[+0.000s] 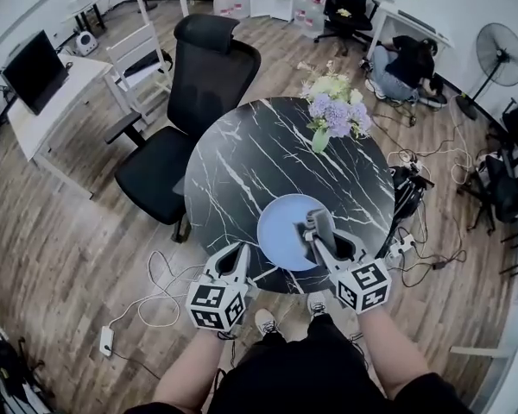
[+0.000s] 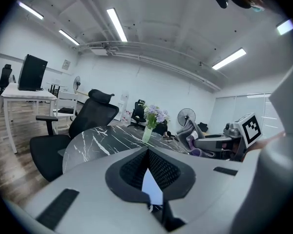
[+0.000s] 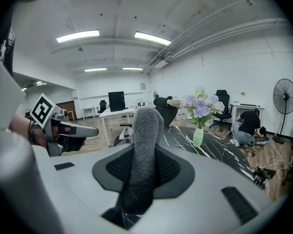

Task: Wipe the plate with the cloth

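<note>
marble table [image 1: 242, 158] underlies plate [image 1: 281, 227] partly hidden by cloth [image 1: 321, 222] in right gripper [image 1: 318, 236].

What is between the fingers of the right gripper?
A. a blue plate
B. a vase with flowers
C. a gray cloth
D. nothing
C: in the right gripper view, the fingers of the right gripper are closed on a gray fuzzy cloth, which stands up between them.
</note>
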`<state>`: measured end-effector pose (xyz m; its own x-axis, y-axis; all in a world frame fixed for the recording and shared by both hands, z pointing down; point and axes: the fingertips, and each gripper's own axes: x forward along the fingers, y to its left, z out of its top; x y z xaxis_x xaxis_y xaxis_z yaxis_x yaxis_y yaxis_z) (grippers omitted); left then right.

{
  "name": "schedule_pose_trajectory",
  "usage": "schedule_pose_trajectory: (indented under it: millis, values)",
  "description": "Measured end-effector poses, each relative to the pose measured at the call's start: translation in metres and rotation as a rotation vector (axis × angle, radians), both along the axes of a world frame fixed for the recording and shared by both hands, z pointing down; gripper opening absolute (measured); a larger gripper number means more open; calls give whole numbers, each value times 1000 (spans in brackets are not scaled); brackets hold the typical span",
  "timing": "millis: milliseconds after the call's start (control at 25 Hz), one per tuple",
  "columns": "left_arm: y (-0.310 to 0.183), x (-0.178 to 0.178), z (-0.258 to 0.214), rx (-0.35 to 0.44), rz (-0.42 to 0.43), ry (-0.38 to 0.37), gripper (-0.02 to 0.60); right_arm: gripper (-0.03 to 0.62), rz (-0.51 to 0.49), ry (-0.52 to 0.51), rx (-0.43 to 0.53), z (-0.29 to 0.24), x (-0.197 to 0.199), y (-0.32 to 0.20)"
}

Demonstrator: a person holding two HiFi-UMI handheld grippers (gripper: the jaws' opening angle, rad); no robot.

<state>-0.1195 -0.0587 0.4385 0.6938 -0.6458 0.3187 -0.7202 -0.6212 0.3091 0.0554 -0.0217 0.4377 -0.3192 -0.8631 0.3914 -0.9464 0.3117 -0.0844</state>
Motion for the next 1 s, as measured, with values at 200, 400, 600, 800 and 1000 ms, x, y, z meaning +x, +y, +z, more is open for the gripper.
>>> schedule_pose_trajectory:
  millis: [200, 400, 600, 800, 1000]
  values:
    - [15, 20, 5, -14, 38, 9, 18, 109, -14, 3, 0, 0, 4, 14]
    - [35, 40, 6, -18, 48, -2, 18, 109, -40, -3, 3, -2, 16, 30]
    - [62, 56, 3, -18, -3, -18, 18, 109, -107, -23, 14, -4, 30, 51]
    - [102, 85, 4, -28, -70, -15, 18, 109, -184, -40, 21, -4, 52, 87]
    - [152, 114, 0, -21, -124, -15, 18, 109, -249, -56, 35, -5, 75, 123]
